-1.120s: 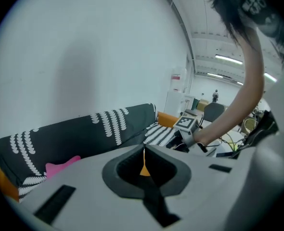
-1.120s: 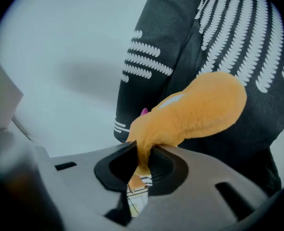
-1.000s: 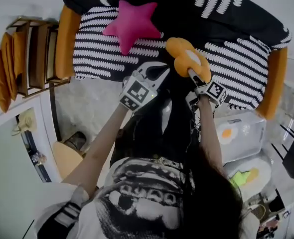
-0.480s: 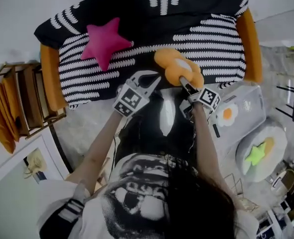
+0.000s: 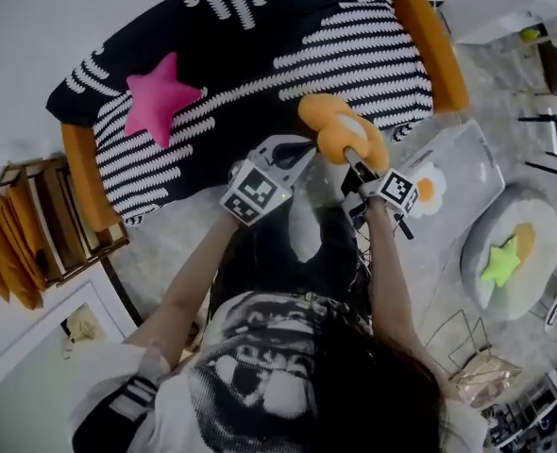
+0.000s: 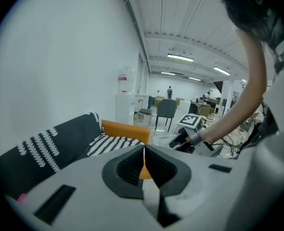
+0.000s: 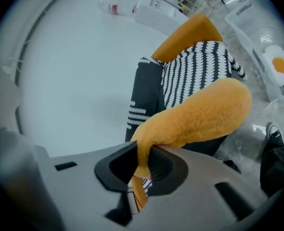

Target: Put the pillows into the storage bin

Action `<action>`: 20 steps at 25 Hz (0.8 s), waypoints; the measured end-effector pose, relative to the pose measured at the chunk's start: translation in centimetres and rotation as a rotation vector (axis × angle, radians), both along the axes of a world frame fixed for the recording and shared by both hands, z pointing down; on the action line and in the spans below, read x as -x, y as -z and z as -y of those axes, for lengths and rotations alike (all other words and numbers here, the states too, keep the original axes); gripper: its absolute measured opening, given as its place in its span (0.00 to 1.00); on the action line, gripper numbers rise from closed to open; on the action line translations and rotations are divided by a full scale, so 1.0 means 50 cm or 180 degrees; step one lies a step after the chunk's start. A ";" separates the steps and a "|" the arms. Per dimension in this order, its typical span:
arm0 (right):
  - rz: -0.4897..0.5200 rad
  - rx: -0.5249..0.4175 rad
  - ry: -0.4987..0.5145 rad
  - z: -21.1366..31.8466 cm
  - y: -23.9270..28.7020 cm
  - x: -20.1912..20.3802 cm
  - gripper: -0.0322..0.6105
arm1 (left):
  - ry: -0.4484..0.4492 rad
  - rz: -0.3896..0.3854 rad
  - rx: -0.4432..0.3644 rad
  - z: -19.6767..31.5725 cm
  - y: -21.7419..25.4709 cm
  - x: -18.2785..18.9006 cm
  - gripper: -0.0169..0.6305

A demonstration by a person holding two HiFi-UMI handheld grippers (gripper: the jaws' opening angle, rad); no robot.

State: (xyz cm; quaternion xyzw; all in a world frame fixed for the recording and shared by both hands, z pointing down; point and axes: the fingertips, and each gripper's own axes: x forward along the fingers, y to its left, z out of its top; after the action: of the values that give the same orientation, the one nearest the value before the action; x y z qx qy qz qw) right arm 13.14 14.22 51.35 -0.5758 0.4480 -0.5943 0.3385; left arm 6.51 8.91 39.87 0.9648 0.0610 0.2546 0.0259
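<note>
Two grippers are held out in front of the person, above the floor at the foot of the sofa. Of these, the right gripper [image 5: 353,156] is clamped on a fluffy orange plush pillow [image 5: 340,128]: a fold of its edge is pinched between the jaws, and the bulk sticks out past the tips. Just beside it, the left gripper [image 5: 305,149] has its jaws together with nothing between them. Pillow is held in the air, between the black-and-white striped sofa with orange arms [image 5: 354,50] and the clear plastic storage bin [image 5: 467,154] on the floor at right. Showing through the bin's wall is a white-and-yellow fried-egg pillow [image 5: 430,189]. Well apart from both grippers, a pink star-shaped pillow [image 5: 156,97] lies on the sofa seat. Near the bin sits a round grey cushion [image 5: 519,295] bearing a green star shape.
</note>
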 end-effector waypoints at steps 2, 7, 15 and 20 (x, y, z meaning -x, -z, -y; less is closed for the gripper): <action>0.0015 -0.0054 -0.0093 -0.067 -0.003 -0.039 0.12 | -0.0052 -0.0024 0.0036 -0.064 0.004 -0.049 0.04; 0.0026 -0.0048 -0.0354 -0.262 -0.022 -0.155 0.12 | -0.0284 -0.0036 0.0027 -0.245 -0.004 -0.182 0.04; 0.0010 0.0235 -0.1101 -0.597 -0.086 -0.361 0.12 | -0.1013 0.0029 0.0110 -0.548 -0.042 -0.373 0.04; -0.0226 0.0304 -0.1605 -0.768 -0.097 -0.525 0.12 | -0.1478 0.0068 0.0010 -0.669 -0.039 -0.438 0.04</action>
State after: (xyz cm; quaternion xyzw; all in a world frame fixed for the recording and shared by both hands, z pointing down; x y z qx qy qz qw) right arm 39.39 52.62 56.22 -0.7051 0.2733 -0.4910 0.4324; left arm 28.43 42.36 41.80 0.9221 0.2815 0.2638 -0.0312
